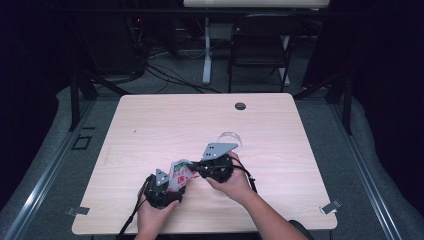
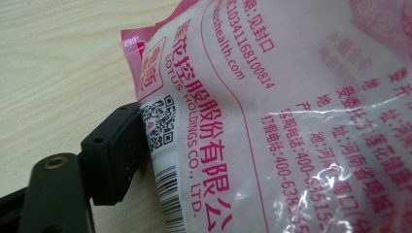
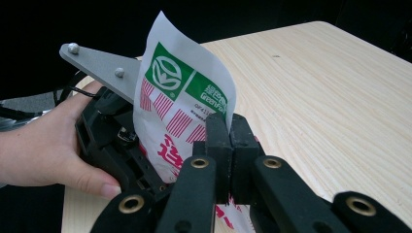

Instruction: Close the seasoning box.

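A pink-and-white plastic packet [image 1: 180, 172] with red print and a green logo is held just above the table's front middle, between both grippers. My left gripper [image 1: 175, 186] grips its near lower end. In the left gripper view the packet [image 2: 272, 111] covers most of the frame and presses against one black finger [image 2: 114, 155], while the other finger is hidden behind it. My right gripper [image 1: 194, 168] pinches the packet's right edge. In the right gripper view its jaws [image 3: 228, 138] are shut on the packet [image 3: 180, 97], with the left gripper [image 3: 111, 141] and a hand behind.
A clear ring-shaped object [image 1: 231, 138] lies on the wooden table [image 1: 165, 120] just beyond my right gripper. A black round grommet [image 1: 240, 106] sits near the far edge. A dark chair [image 1: 260, 45] stands beyond the table.
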`<state>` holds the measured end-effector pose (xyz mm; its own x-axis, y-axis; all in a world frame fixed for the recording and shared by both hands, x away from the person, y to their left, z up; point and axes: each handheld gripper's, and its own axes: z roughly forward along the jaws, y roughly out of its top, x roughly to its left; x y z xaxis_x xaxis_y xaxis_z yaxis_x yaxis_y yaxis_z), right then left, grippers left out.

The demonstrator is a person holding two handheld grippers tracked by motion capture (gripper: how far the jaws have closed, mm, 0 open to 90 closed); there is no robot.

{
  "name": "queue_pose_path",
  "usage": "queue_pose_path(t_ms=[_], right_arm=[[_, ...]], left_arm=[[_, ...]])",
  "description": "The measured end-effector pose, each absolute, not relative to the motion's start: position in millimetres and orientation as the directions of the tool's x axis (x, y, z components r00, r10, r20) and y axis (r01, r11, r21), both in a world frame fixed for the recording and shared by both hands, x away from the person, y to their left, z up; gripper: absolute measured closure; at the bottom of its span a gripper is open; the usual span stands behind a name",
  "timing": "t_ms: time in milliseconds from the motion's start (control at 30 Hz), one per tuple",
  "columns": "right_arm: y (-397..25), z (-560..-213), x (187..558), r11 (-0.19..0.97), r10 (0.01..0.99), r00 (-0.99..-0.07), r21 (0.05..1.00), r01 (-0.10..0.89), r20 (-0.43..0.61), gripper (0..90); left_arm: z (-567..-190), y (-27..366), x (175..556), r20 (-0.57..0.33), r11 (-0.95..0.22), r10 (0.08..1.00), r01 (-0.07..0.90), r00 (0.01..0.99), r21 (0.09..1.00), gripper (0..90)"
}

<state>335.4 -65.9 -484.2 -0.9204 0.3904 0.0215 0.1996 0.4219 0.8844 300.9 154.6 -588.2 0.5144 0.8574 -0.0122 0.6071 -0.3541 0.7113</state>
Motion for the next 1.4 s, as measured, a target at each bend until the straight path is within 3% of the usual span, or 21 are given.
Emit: queue_pose_path(t_ms=[100,233,633,1100,1400], right_arm=[[-66,-484,335,0.421,0.388,-0.921,0.885,0.199,0.023,89.6],[-67,-483,335,0.419,0.384,-0.923,0.886,0.197,0.023,89.3],[-69,-482,335,0.405,0.368,-0.929,0.892,0.201,0.042,84.0],[-70,-475,331,0.394,0.276,-0.959,0.902,0.174,0.065,62.1],[-63,-476,325,0.412,0.224,-0.974,0.902,0.132,0.040,55.2]], left_arm=[[-588,155,300,-0.007,-0.344,0.863,0.596,0.505,0.725,37.5],[-588,156,299,-0.007,-0.334,0.868,0.594,0.497,0.732,45.9],[-584,161,299,-0.024,-0.316,0.862,0.574,0.506,0.756,60.1],[-572,165,297,0.092,-0.390,0.863,0.540,0.496,0.746,62.7],[-564,161,292,0.169,-0.468,0.827,0.492,0.535,0.734,62.7]])
